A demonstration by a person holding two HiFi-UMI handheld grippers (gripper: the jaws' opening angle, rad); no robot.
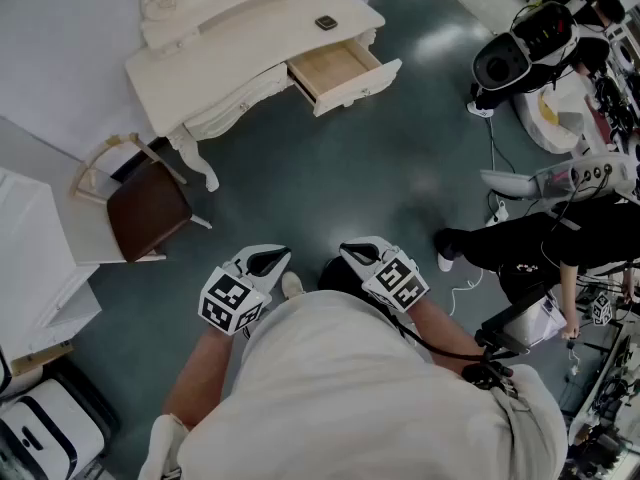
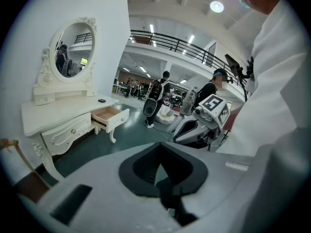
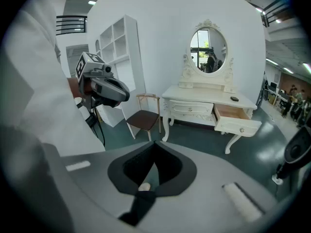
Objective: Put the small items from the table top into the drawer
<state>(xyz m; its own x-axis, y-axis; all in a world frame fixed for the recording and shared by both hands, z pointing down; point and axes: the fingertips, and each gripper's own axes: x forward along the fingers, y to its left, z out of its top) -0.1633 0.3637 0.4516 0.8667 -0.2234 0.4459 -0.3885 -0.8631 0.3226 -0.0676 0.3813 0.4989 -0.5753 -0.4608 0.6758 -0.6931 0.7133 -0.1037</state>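
A small dark item [image 1: 326,23] lies on the top of the white dressing table [image 1: 230,38], just behind its open drawer [image 1: 335,68]. The wooden inside of the drawer looks bare. Both grippers are far from the table, held close to the person's body over the floor. My left gripper [image 1: 270,258] and right gripper [image 1: 358,253] are shut with nothing between their jaws. The left gripper view shows its shut jaws, the dark item [image 2: 101,101] and the drawer [image 2: 108,115] far off at the left. The right gripper view shows the item [image 3: 234,99] above the drawer [image 3: 232,113].
A brown-seated chair [image 1: 148,208] stands left of the table, and a white shelf unit [image 1: 30,258] is further left. A person in black [image 1: 520,243] crouches at the right among machines and floor cables [image 1: 495,208]. An oval mirror [image 3: 208,43] tops the table.
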